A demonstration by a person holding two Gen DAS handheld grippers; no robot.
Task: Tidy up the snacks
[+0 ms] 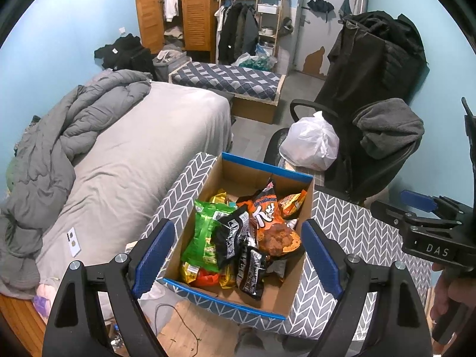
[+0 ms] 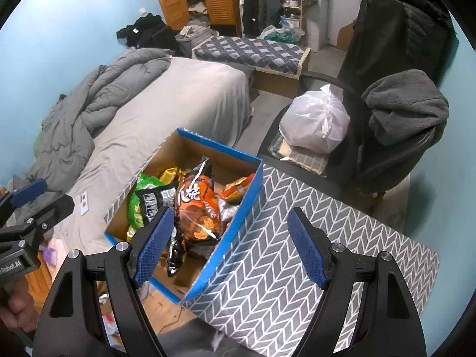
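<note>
Around you: bed (image 1: 142, 136) with a grey sheet, crumpled grey duvet (image 1: 74, 125) piled on its far-left side. Small white card (image 1: 73, 241) lies on the sheet near the bed's near edge. Beyond the bed — a low mattress (image 1: 229, 78) in a checked cover, wooden louvred wardrobe (image 1: 195, 9) open behind it. Office chair (image 2: 386, 113) draped in dark clothes, white plastic bag (image 2: 316, 119) sitting on its seat. Grey door (image 1: 327, 20) at the back.

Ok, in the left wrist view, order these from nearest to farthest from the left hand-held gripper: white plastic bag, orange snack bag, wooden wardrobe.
1. Orange snack bag, in the box just ahead.
2. White plastic bag, on the chair, right.
3. Wooden wardrobe, at the far wall.
</note>
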